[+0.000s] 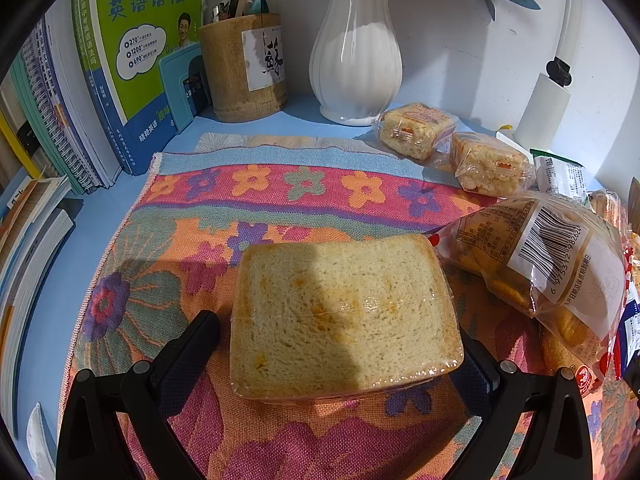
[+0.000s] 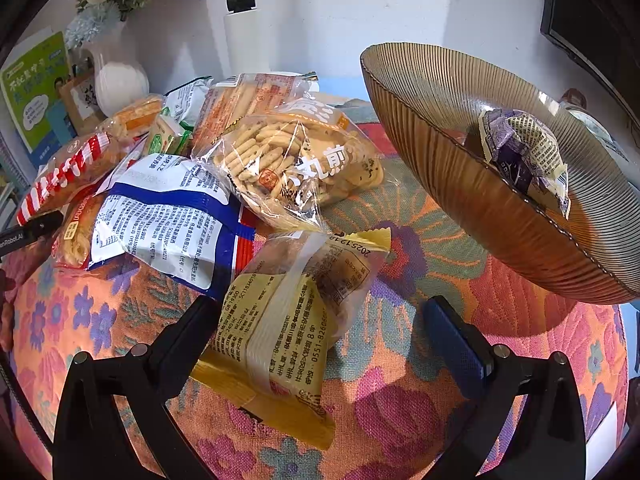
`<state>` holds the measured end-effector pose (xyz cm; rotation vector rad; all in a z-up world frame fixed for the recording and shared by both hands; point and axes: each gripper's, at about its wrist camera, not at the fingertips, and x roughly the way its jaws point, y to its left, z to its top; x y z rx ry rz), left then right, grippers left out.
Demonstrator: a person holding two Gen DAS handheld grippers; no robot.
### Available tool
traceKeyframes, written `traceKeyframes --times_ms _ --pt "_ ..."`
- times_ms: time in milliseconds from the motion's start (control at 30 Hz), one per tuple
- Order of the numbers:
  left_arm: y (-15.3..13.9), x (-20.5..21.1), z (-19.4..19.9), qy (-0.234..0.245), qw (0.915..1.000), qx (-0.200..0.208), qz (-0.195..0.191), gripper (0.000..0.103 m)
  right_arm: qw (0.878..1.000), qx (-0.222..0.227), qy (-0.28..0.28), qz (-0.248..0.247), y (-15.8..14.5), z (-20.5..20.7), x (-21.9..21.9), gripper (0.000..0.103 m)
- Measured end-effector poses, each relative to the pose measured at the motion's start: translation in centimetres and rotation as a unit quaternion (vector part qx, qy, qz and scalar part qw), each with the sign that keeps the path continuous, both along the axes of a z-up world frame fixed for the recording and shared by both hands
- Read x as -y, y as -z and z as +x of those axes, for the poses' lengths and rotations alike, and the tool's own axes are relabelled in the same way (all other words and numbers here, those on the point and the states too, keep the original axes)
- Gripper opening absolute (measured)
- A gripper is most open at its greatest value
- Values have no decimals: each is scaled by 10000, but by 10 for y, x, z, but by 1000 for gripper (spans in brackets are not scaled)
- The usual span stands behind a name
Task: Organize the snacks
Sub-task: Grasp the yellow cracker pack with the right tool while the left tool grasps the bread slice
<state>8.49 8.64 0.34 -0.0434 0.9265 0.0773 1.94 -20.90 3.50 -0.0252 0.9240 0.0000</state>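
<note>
Your left gripper (image 1: 340, 344) brackets the film-wrapped bread slice (image 1: 344, 316) at 6 o'clock, grip unconfirmed, so it may slip; your right gripper (image 2: 320, 332) gapes around the yellow packet (image 2: 288, 320), bowl (image 2: 500, 208) at 2 o'clock.

I count two rice cakes (image 1: 416, 130) (image 1: 490, 164), one wrapped sandwich (image 1: 344, 316), one vase (image 1: 354, 52) and one pen pot (image 1: 242, 66). On my right I see one bowl (image 2: 460, 176) holding one purple packet (image 2: 524, 156), and one yellow packet (image 2: 288, 320).
</note>
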Motion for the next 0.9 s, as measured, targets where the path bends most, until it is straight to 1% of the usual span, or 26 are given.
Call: traceKeyframes --times_ms 733,767,833,867,900 --pt "0 0 0 1 10000 4 -1 103 10000 39 -23 48 -2 0 5 102" --pt "0 0 0 1 10000 5 -2 103 9999 90 -32 120 -3 -2 6 98" --pt "0 0 0 0 10000 6 -2 103 9992 230 -88 322 -7 -7 10 81" --pt "0 1 0 0 10000 6 -2 103 9981 316 -155 509 -10 -10 14 50" --pt "-1 0 1 1 10000 7 -2 103 9970 358 -167 671 -10 -13 18 48"
